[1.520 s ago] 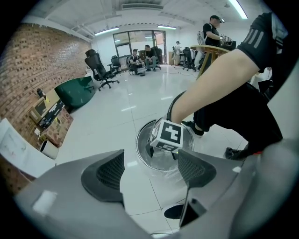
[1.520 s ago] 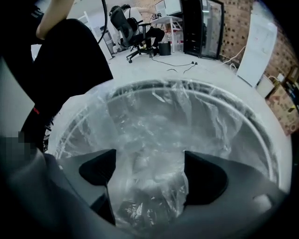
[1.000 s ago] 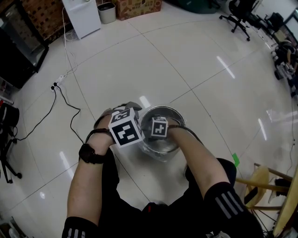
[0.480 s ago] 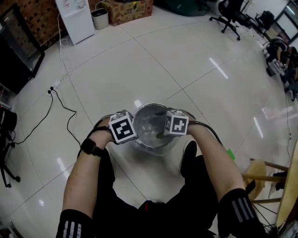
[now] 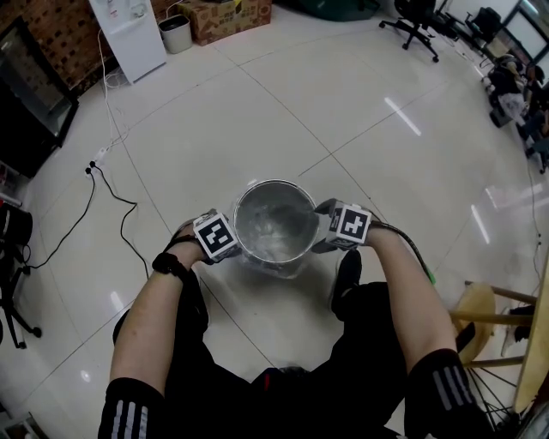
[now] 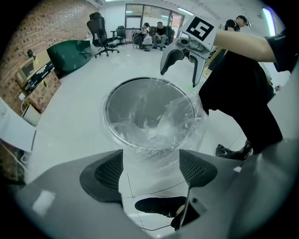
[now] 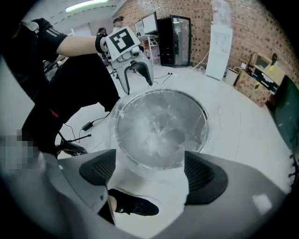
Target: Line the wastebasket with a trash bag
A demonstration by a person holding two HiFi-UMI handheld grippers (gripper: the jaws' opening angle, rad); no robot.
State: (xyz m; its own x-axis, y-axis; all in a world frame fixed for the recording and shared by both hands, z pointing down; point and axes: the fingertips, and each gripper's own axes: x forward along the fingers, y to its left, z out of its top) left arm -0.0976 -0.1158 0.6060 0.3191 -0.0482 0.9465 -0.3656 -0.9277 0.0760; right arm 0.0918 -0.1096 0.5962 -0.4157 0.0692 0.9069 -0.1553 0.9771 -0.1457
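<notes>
Wood stool [image 5: 477, 314] R, cardboard box [image 5: 225, 15] + office chair [image 5: 413, 19] at back.

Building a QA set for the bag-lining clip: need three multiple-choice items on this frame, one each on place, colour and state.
1. Where does the wastebasket stand?
A) between the left gripper and the right gripper
B) on a table
C) left of both grippers

2. What colour is the trash bag?
A) black
B) clear
C) blue

3. How do the left gripper's jaws stand?
A) shut on the bag
B) shut, empty
C) apart

Key: 1 A, the head view shows one gripper on each side of it; 2 B, the metal shows through it; 3 C, a wide gap separates them.
</notes>
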